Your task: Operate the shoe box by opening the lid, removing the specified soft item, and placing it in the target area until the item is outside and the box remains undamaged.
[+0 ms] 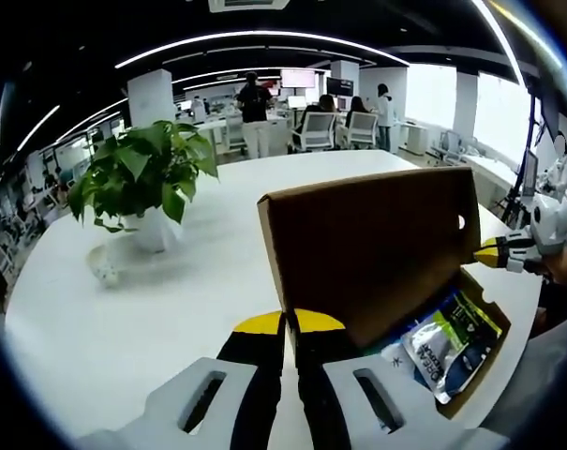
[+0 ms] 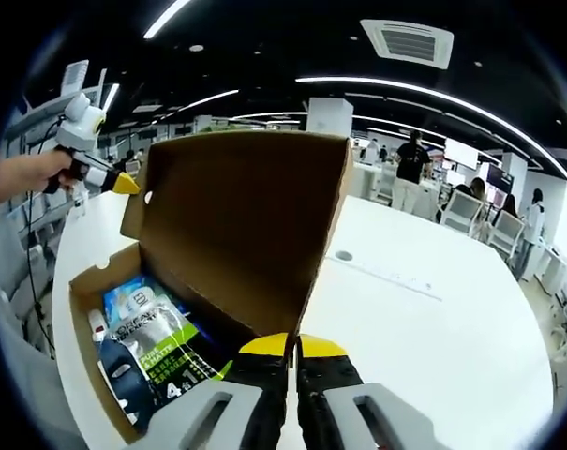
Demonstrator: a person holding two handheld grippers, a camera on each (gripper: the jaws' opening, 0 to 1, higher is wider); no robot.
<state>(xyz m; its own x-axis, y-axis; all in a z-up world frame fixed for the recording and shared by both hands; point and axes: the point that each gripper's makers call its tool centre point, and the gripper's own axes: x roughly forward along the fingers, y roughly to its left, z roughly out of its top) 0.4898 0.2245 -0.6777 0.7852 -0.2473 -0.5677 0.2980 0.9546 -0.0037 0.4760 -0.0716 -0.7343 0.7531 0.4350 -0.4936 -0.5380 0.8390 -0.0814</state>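
Note:
A brown cardboard shoe box stands open on the white table, its lid raised upright. Inside lie a silver and green pouch and other packets. My left gripper is shut at the lid's near side edge. My right gripper pinches the opposite edge beside a round hole. In the right gripper view the lid rises from my right gripper, shut at the lid's bottom corner. A hand holds the left gripper at the far corner. The box holds the pouch and a dark blue item.
A potted green plant in a white pot stands on the table to the left, with a small white ball beside it. The table spreads out to the right of the box. People and office chairs fill the background.

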